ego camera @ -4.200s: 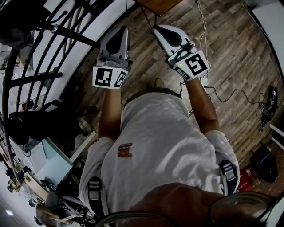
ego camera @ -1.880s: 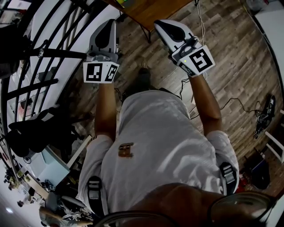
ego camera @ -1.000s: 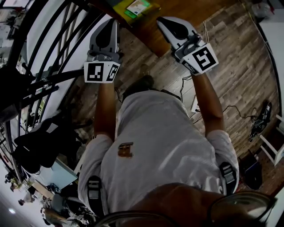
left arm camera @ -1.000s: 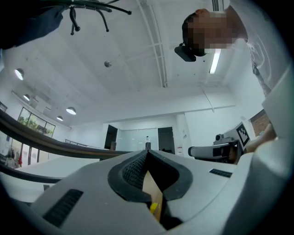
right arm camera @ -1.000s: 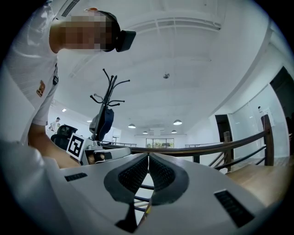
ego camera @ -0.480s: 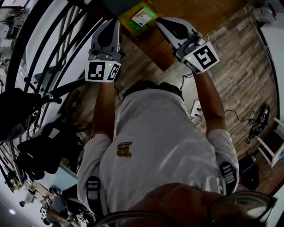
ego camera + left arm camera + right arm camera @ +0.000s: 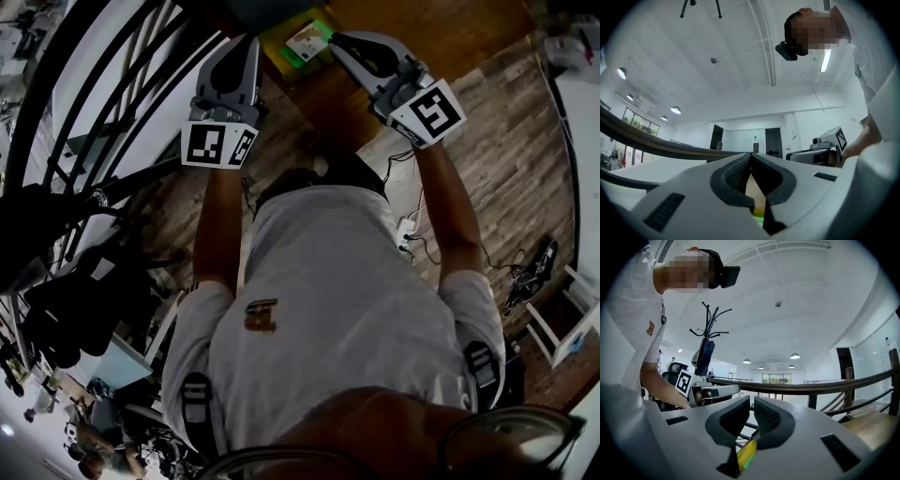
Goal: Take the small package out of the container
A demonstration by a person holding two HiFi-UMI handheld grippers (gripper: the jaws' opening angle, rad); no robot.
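Left claw (image 7: 750, 155) and right claw (image 7: 752, 401) are both closed, their ribbed black pads together with nothing between them. Each gripper view shows only a sliver of yellow and green below the pads. The head view alone shows the flat yellow-green container (image 7: 292, 58) on the brown wooden surface (image 7: 422, 28), lying between the two claw tips. The small white package (image 7: 309, 39) rests inside it.

Wood-plank floor (image 7: 506, 141); black railing (image 7: 811, 388); white ceiling (image 7: 740, 56).
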